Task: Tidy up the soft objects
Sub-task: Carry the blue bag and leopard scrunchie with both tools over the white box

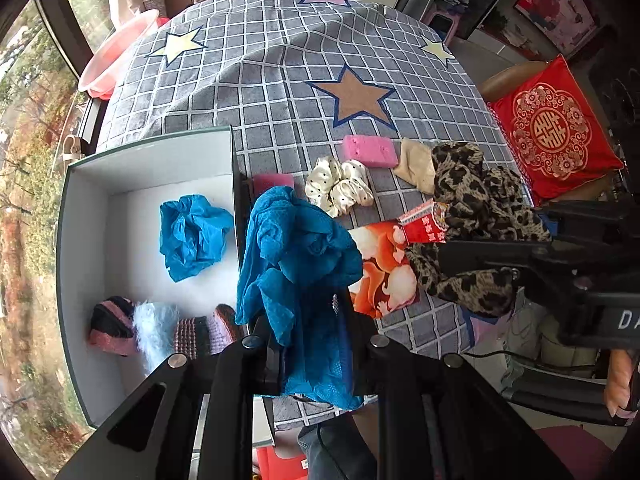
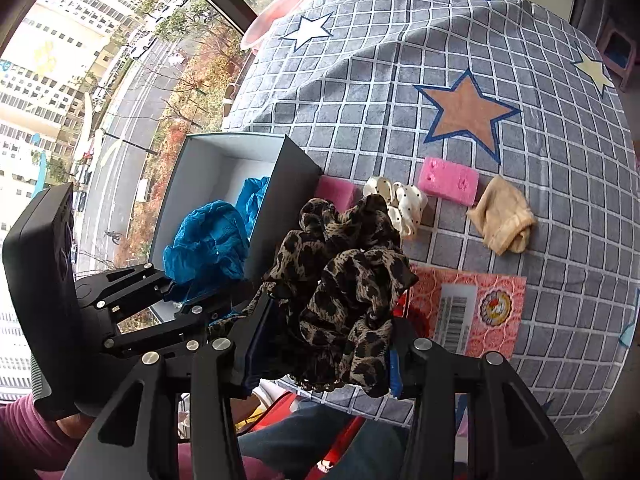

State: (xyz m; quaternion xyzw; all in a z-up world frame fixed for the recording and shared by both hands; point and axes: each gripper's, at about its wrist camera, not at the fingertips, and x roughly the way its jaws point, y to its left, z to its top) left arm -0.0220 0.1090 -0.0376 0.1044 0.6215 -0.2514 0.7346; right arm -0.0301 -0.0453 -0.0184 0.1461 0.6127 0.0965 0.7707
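Note:
My left gripper (image 1: pixel 310 320) is shut on a blue mesh cloth (image 1: pixel 296 248) and holds it just right of the open white box (image 1: pixel 88 184); it also shows in the right wrist view (image 2: pixel 208 244). My right gripper (image 2: pixel 324 344) is shut on a leopard-print scrunchie (image 2: pixel 344 264), held above the table's near edge; the scrunchie also shows in the left wrist view (image 1: pixel 472 208). In the box lie another blue cloth (image 1: pixel 192 232) and a knitted pink-black item with blue fur (image 1: pixel 156 328).
On the checked tablecloth (image 1: pixel 280 60) lie two pink sponges (image 1: pixel 370 151) (image 1: pixel 274 181), a white dotted scrunchie (image 1: pixel 340 186), a beige sock (image 1: pixel 418 164) and a red printed packet (image 1: pixel 384 268). A pink basin (image 1: pixel 116 52) sits at the far left. A red cushion (image 1: pixel 556 128) is on a chair at right.

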